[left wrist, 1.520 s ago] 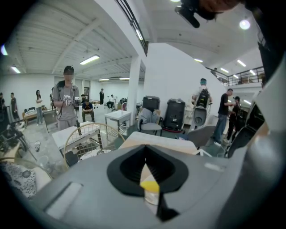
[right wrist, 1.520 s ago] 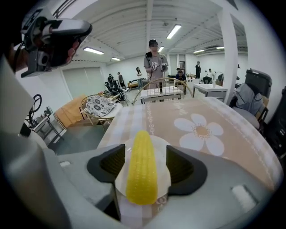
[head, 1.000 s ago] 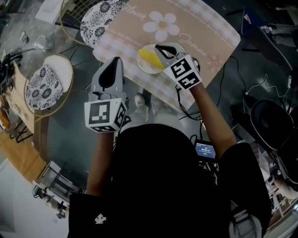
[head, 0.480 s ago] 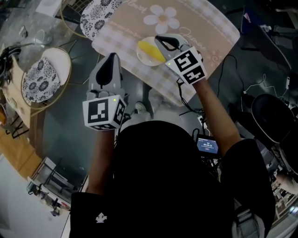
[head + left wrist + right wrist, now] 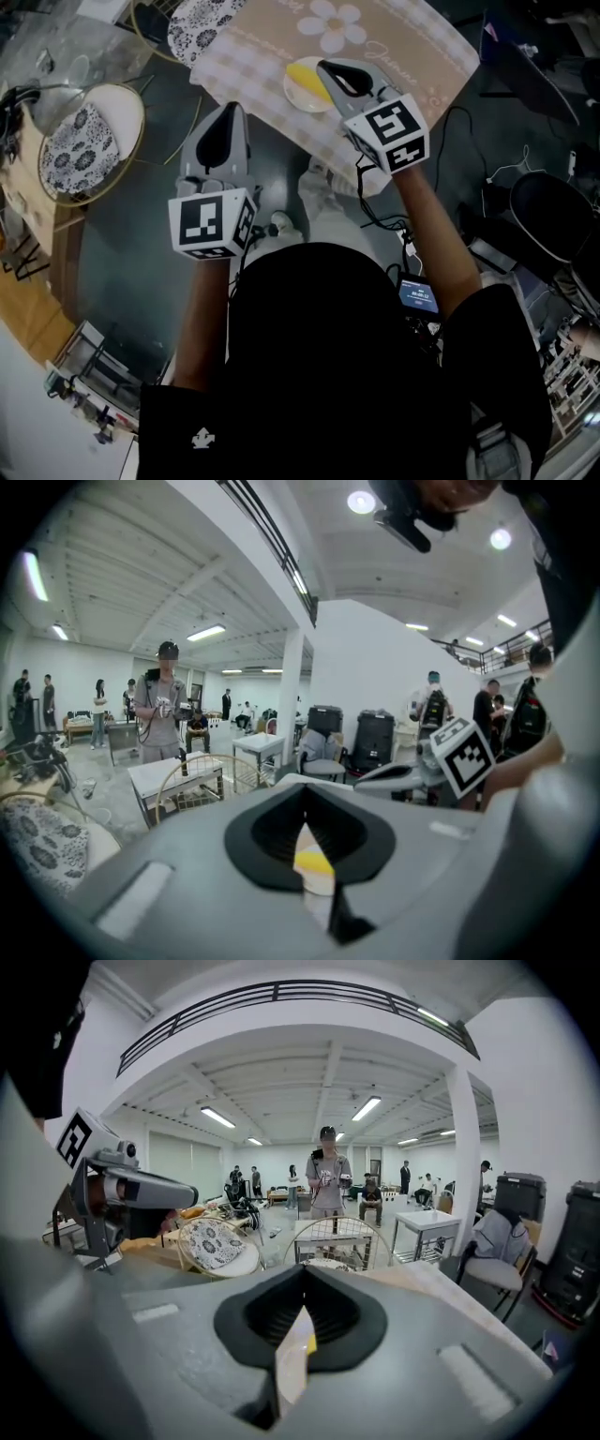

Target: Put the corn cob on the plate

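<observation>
Corn cob (image 5: pixel 304 73) lies on the plate (image 5: pixel 302 97) atop the placemat (image 5: pixel 403 37), with right tongs (image 5: pixel 328 70) clenched empty just beside it and left tongs (image 5: pixel 227 117) clenched empty well apart; recommend withdrawing the right clear of the rim.

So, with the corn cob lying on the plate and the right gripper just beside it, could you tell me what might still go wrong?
1. The right gripper, fingers closed, hangs right over the plate, next to the corn cob. A sideways swing could nudge the plate or roll the corn cob off.
2. The plate is small and stands on the near border of the placemat, so a knock might push it off the mat.
</observation>
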Tool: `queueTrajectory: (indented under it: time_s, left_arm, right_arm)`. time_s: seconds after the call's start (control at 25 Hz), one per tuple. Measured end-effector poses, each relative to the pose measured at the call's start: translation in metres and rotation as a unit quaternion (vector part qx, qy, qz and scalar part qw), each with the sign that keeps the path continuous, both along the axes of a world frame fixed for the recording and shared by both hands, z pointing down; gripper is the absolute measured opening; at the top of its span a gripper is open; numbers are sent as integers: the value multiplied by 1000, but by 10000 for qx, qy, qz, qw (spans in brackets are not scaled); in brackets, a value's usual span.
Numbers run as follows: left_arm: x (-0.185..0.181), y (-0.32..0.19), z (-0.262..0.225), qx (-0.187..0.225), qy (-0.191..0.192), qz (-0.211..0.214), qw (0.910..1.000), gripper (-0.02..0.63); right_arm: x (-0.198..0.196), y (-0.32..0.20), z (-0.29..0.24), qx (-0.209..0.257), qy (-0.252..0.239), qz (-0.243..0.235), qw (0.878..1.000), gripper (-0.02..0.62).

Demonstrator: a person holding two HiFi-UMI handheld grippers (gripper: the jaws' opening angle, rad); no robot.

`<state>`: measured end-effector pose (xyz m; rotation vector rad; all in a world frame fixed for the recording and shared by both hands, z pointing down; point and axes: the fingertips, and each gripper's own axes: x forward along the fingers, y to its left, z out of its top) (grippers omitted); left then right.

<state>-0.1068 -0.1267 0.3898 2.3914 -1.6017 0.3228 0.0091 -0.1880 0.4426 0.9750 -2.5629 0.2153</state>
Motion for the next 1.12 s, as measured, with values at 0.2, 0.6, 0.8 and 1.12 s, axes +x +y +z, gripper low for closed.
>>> queueTrajectory:
  time_s: [0.2,0.6,0.8,1.12]
  left_arm:
    - [-15,36,-10,164,3,55,9999,9]
    - [-37,109,-37,497,209,187,9984,9]
    - [-43,141,-56,745,216,408,9962,8]
    - [-57,186,-74,981,307,587,9930,8]
  right_arm:
    - [-13,36,-26,117,-291,91,9995,3]
    - [-59,121,-73,378,-823,299,9954,3]
    - [-76,166,-105,652,-996,306,9924,3]
    - [-90,224,-131,912,-1081,432,9890,2]
